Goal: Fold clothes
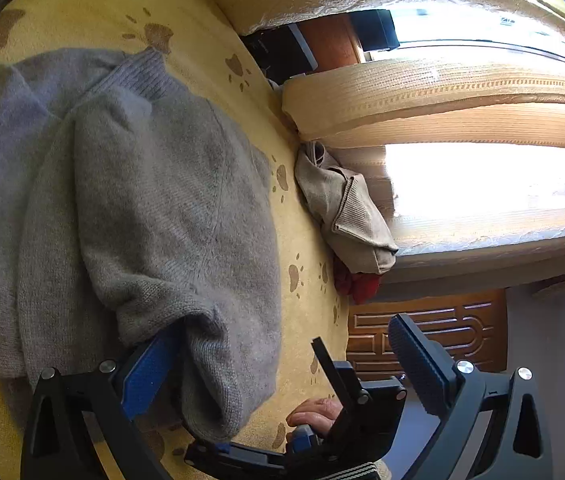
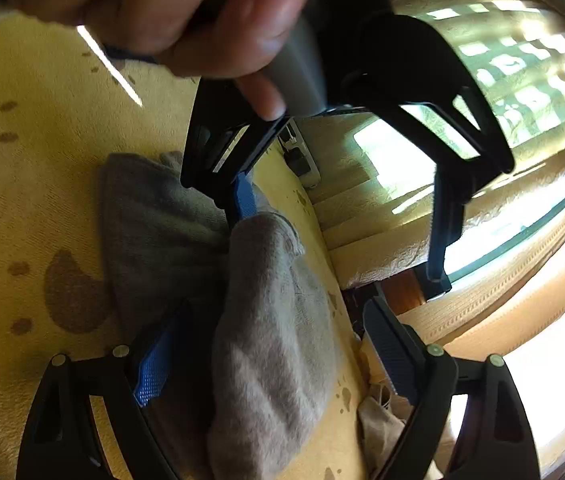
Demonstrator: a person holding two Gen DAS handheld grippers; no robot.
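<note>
**Grey sweater mid-fold, both grippers standing wide**

Nearest, left wrist view: left gripper [image 1: 282,364] standing wide, blue-padded finger [image 1: 150,364] tucked under a folded edge of the grey sweater [image 1: 154,200], other finger clear in the air. Not pinching anything. Right hand [image 1: 316,414] showing just below, on the other tool.

Right wrist view: right gripper [image 2: 278,356] also gaping wide, a bulky fold of sweater [image 2: 266,312] lying between the fingers, pads not pressing on it. Left hand [image 2: 186,20] gripping its handle overhead, blurred.

Sweater lying on the yellow paw-print bed cover [image 1: 82,8], partly folded, ribbed collar [image 1: 138,72] pointing away.

Handling, as a judgement: soft, fuzzy knit, light, limp, stretching and sagging if lifted by one point. Probably gripping best at the ribbed hem or a doubled edge, both grippers apart, lifting low and laying over.

Further back: beige garment [image 1: 346,216] and something red [image 1: 356,284] bunched against the curtains [image 1: 462,92]; bright window behind.
</note>
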